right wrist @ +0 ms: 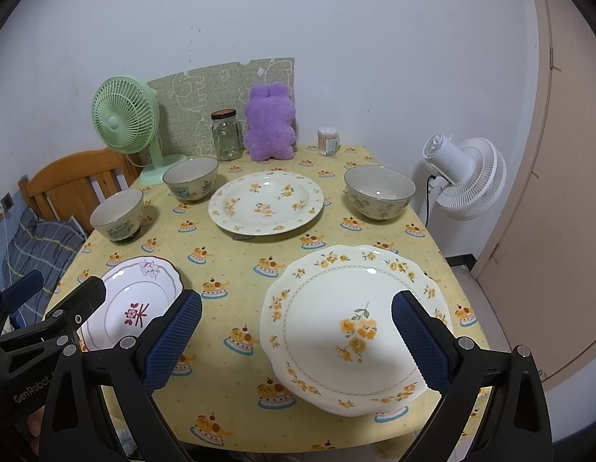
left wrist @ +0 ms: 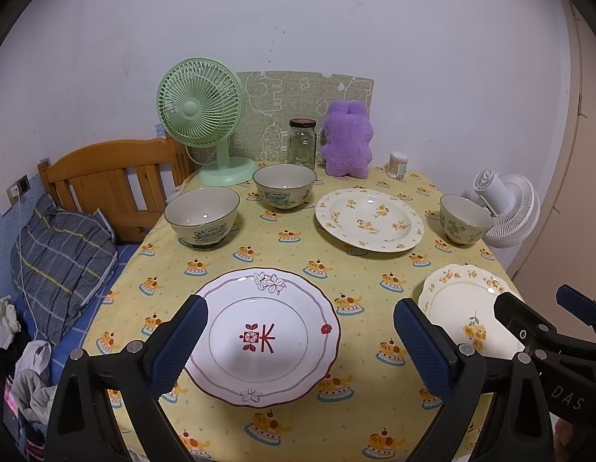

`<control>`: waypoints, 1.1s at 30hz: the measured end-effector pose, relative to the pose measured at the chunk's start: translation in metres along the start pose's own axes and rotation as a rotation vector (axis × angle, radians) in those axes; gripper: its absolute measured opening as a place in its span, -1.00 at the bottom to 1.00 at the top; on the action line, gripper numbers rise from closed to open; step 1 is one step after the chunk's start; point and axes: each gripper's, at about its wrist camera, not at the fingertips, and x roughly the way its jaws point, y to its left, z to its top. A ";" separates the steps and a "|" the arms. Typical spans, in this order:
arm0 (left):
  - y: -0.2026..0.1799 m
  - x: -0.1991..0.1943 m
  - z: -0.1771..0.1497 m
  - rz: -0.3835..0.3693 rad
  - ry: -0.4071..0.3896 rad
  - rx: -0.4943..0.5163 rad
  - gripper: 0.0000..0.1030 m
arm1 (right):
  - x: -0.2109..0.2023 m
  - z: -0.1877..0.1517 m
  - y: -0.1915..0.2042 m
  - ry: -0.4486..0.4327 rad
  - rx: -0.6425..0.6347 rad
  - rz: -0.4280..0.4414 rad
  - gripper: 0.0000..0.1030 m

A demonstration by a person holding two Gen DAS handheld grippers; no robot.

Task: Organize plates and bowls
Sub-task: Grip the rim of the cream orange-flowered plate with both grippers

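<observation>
Left gripper (left wrist: 299, 340) jaws wide above red-motif plate (left wrist: 259, 337); right gripper (right wrist: 296, 337) jaws wide above yellow-flower plate (right wrist: 351, 327)

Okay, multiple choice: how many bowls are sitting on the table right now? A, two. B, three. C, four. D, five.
B: three bowls stand on the yellow tablecloth, one at the left edge, one near the green fan and one at the right by the white fan; the other three dishes are plates.
</observation>
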 end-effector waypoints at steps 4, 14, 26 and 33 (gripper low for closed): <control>0.003 0.005 0.005 -0.008 0.010 0.001 0.89 | 0.008 0.003 0.002 0.007 0.005 -0.009 0.95; 0.020 0.020 0.025 -0.039 0.023 0.027 0.87 | 0.016 0.016 0.020 0.030 0.036 -0.034 0.94; -0.004 0.043 0.040 -0.101 0.062 0.080 0.82 | 0.020 0.026 0.006 0.045 0.103 -0.108 0.94; -0.052 0.060 0.037 -0.095 0.078 0.080 0.78 | 0.036 0.029 -0.038 0.064 0.093 -0.105 0.92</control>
